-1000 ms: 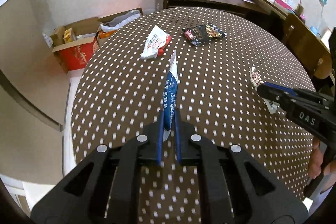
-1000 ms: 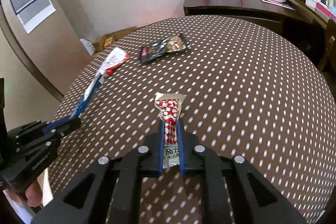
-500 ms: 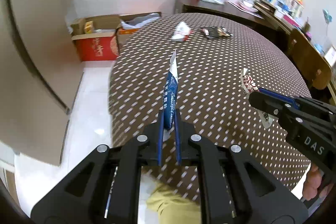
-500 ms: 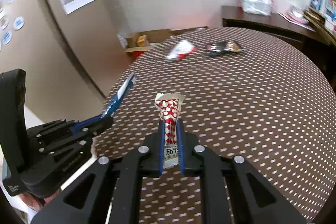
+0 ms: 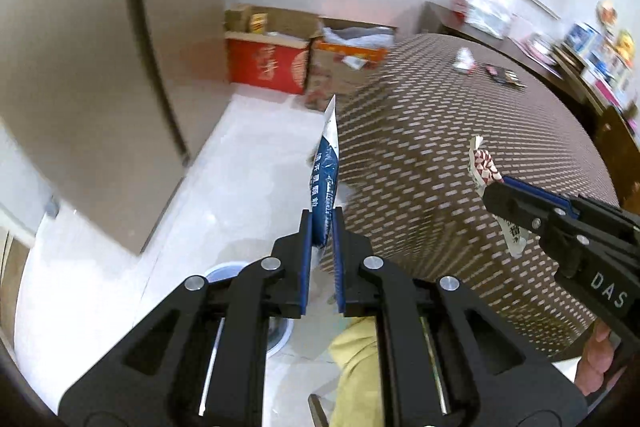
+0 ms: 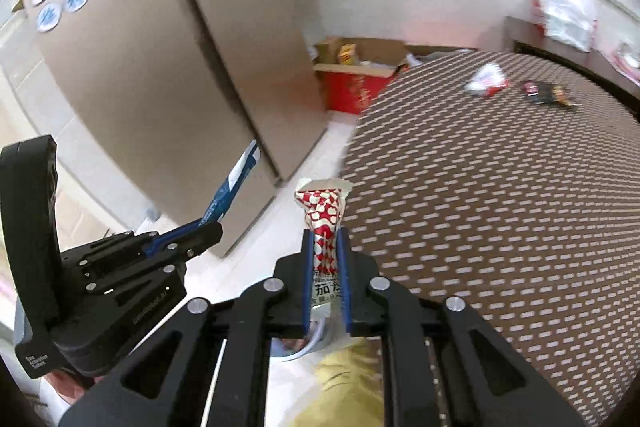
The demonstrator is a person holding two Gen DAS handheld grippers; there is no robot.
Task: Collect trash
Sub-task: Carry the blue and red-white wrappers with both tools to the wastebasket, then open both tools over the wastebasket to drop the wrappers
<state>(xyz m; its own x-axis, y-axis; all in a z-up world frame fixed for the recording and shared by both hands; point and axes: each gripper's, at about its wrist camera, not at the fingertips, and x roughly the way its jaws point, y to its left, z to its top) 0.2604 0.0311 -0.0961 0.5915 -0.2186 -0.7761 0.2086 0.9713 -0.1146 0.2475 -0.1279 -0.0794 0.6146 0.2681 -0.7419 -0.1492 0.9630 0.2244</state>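
My left gripper (image 5: pixel 320 227) is shut on a blue and white wrapper (image 5: pixel 326 171) that stands up from its fingers, out past the table's left edge over the white floor. My right gripper (image 6: pixel 325 247) is shut on a red and white patterned wrapper (image 6: pixel 324 215), at the near edge of the round dotted table (image 6: pixel 500 207). Each gripper shows in the other's view: the left gripper (image 6: pixel 200 227) with its blue wrapper (image 6: pixel 234 183), the right gripper (image 5: pixel 496 187) with its red wrapper (image 5: pixel 482 163). A white and red wrapper (image 6: pixel 486 79) and a dark wrapper (image 6: pixel 546 93) lie far back on the table.
A round white-rimmed bin (image 5: pixel 224 273) sits on the floor below my left gripper, mostly hidden. Open cardboard boxes, one a red box (image 5: pixel 266 67), stand by the wall. A brown door panel (image 6: pixel 248 67) is at left. A yellow-clad leg (image 5: pixel 356 367) shows below.
Both grippers swung left off the table's middle towards its left edge, each still holding its wrapper. The floor, boxes and bin have come into view; the table wrappers now look farther away.
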